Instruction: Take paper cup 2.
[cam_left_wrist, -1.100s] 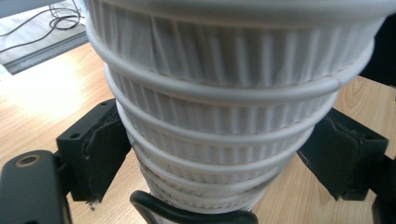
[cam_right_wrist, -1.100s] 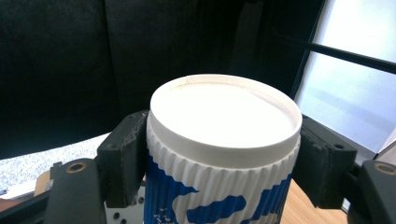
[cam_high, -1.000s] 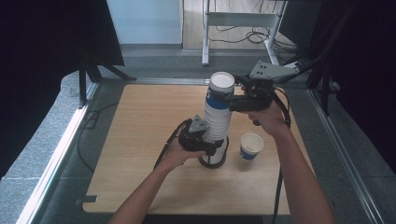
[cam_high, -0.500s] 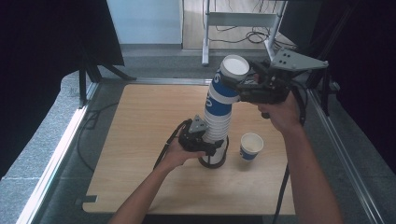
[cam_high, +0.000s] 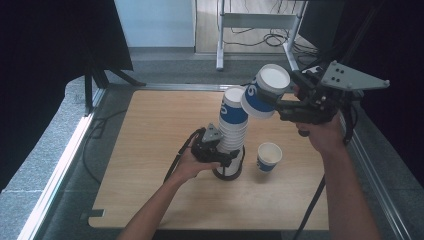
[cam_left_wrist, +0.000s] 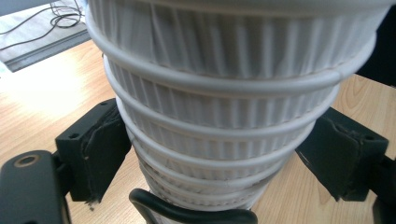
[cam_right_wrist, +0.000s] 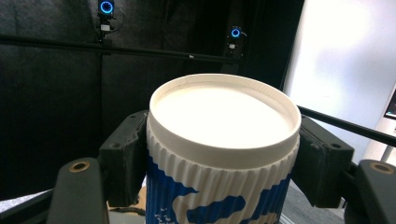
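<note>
Right tongs (cam_high: 280, 102) clamped on one cup (cam_high: 265, 90), held tilted in the air, clear of the stack (cam_high: 232, 130), just above and to its right. Left tongs (cam_high: 222, 152) gripping stack low on the ribbed wall, base on the table (cam_high: 150, 130). Third cup (cam_high: 269, 156) upright just beside stack. Paper: light, likely crushes easily. Best gripped mid-wall on the ribs, light squeeze, not the rim.

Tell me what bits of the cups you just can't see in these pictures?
- Tall stack of ribbed white-and-blue paper cups: its foot is hidden by the left gripper in the high view and cut off by the left gripper view's bottom edge.
- Lifted white-and-blue cup: its mouth faces away; the right gripper hides its sides.
- Small upright cup's blue print: too small.
</note>
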